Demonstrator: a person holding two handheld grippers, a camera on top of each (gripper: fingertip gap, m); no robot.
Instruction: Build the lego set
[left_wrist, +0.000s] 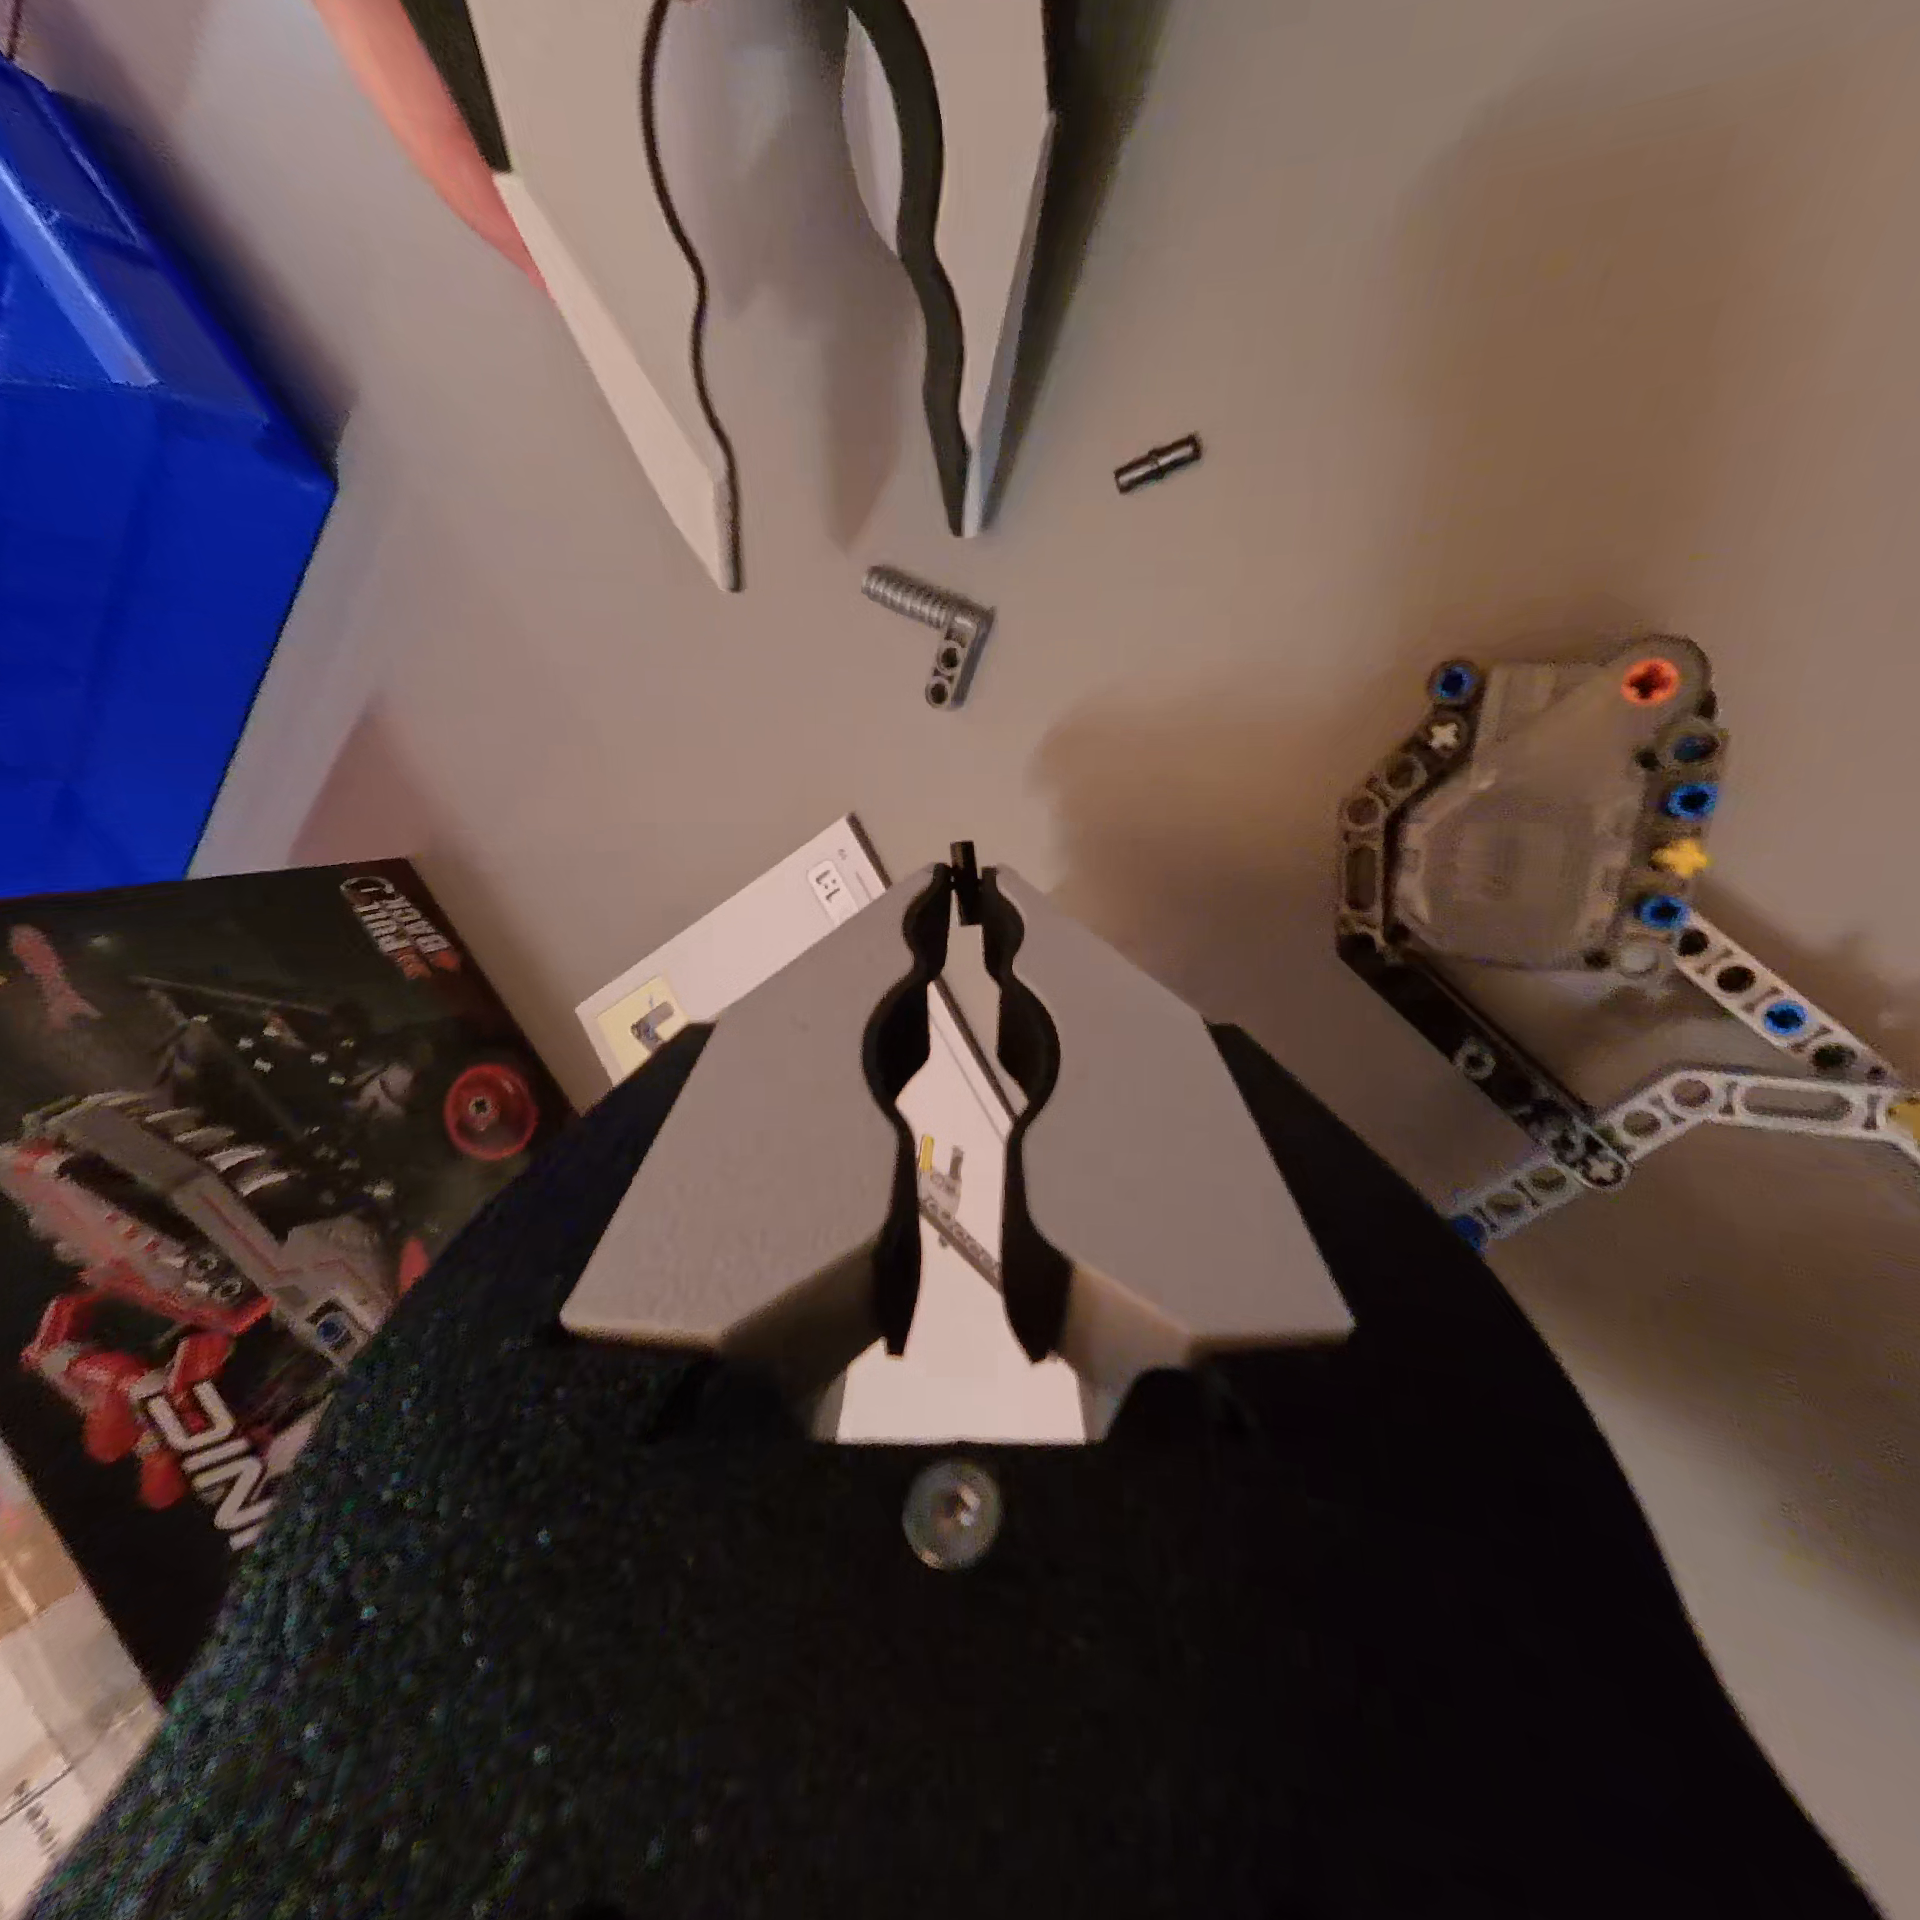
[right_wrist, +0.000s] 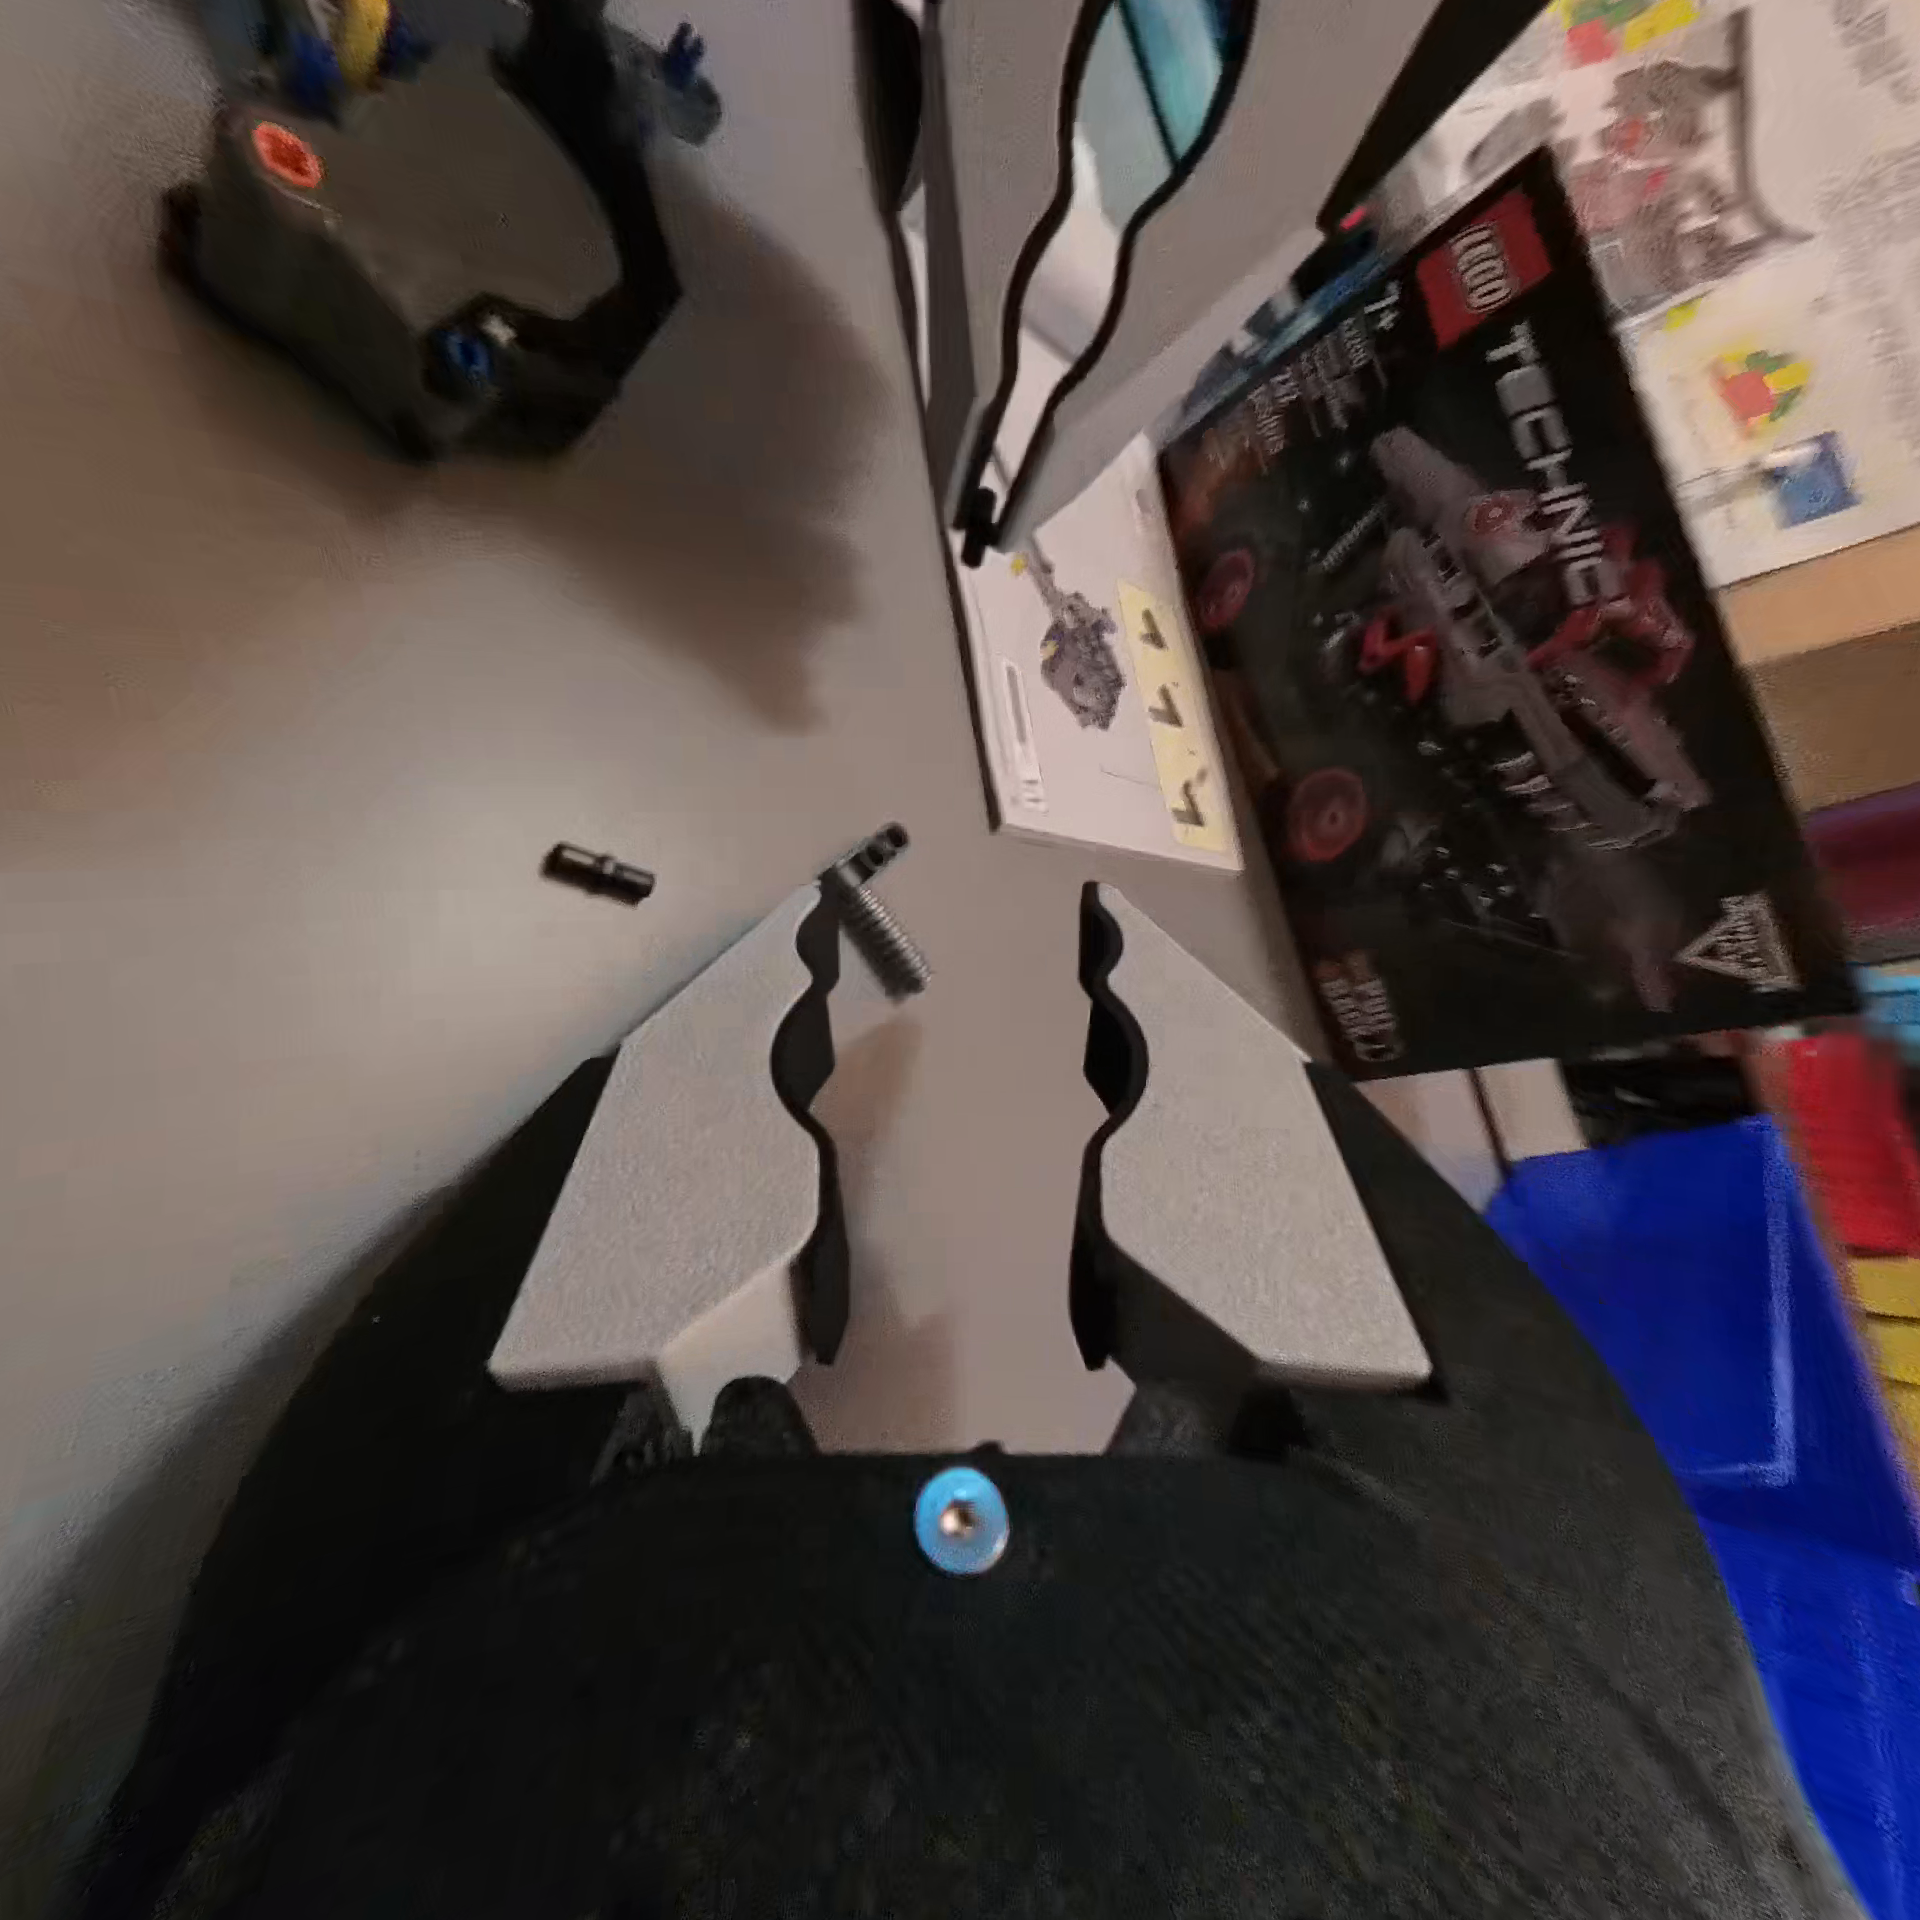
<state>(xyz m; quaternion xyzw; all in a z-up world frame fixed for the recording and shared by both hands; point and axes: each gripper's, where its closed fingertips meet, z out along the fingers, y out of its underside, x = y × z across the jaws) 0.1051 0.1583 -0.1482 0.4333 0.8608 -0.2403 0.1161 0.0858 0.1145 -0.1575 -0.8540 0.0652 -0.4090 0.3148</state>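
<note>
We find printed writing on three things, taking the dark set box as our landmark. The box itself carries a red square brand logo at one corner, a line of large white lettering running from it along the lid, small print by the logo, and a triangular sign at the far corner. Just beside the box lies the white instruction booklet, with a yellow strip of dark numerals and a small boxed label. Beyond the box, printed sheets show blurred lines we cannot read.
</note>
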